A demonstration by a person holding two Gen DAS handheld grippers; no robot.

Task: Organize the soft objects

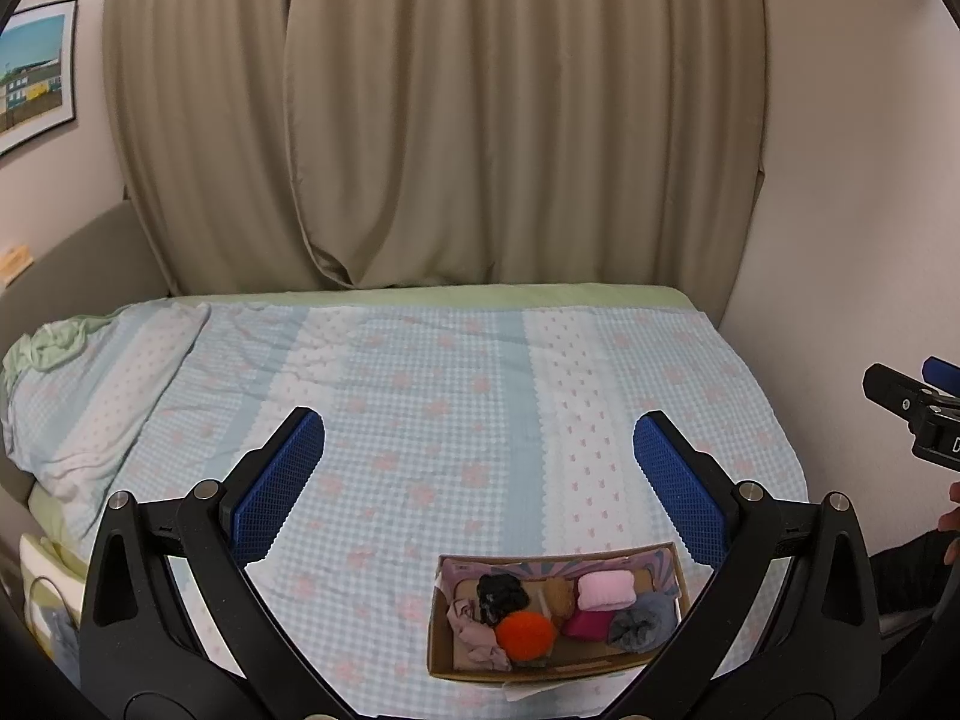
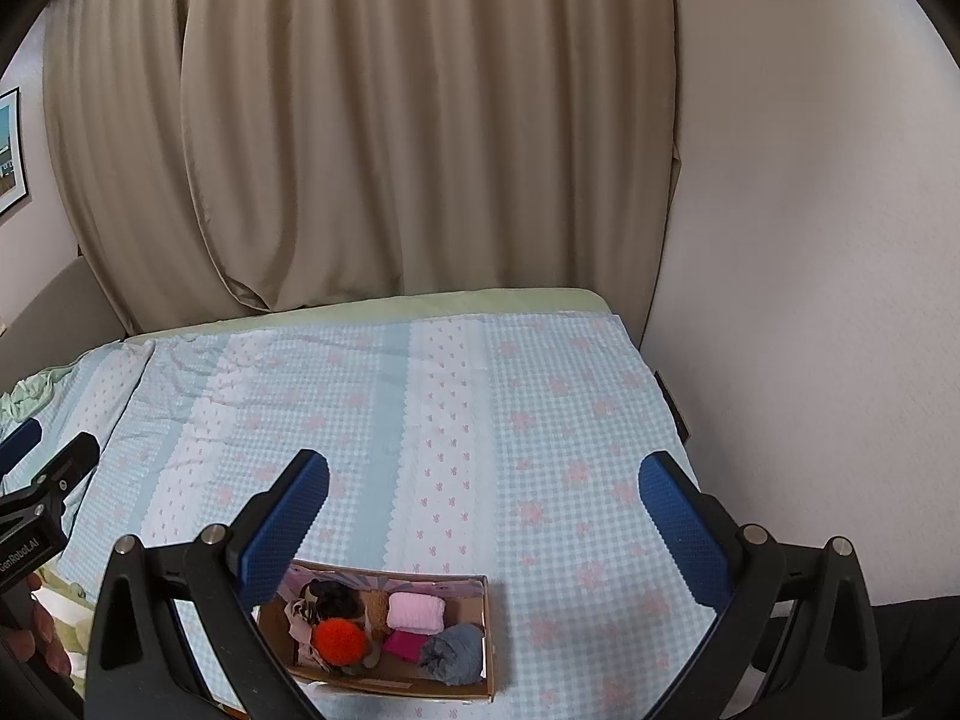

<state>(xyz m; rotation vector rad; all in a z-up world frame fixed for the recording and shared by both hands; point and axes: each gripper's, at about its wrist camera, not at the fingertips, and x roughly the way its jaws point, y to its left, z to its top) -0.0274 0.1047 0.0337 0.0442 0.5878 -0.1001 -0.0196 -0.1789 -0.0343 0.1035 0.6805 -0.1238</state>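
- The left tool (image 1: 480, 468), black-framed with blue textured pads, is released: its two fingers stand wide apart in the lower half of the left wrist view, with nothing between them.
- The right tool (image 2: 483, 510), of the same build, is likewise spread wide and holds nothing, hanging above the bed.
- A shallow open brown cardboard box (image 1: 681, 570) sits on the bed's light-blue checked cover with pink flowers (image 1: 420, 396), at the lower centre-right of the left wrist view and lower centre of the right wrist view (image 2: 489, 648).
- Inside the box lie soft items packed close together: a round orange-red fluffy ball (image 1: 525, 636), a black bundle (image 1: 501, 594) just above it, a pale pink folded cloth (image 1: 606, 591), a magenta cloth (image 1: 588, 624) below that, a grey-blue crumpled cloth (image 1: 645, 624) at the right end, and a mauve cloth (image 1: 474, 630) at the left end.
- Beige curtains (image 1: 432, 120) hang behind the bed, filling the upper frame.
- A framed picture (image 1: 33, 72) hangs at the upper left.
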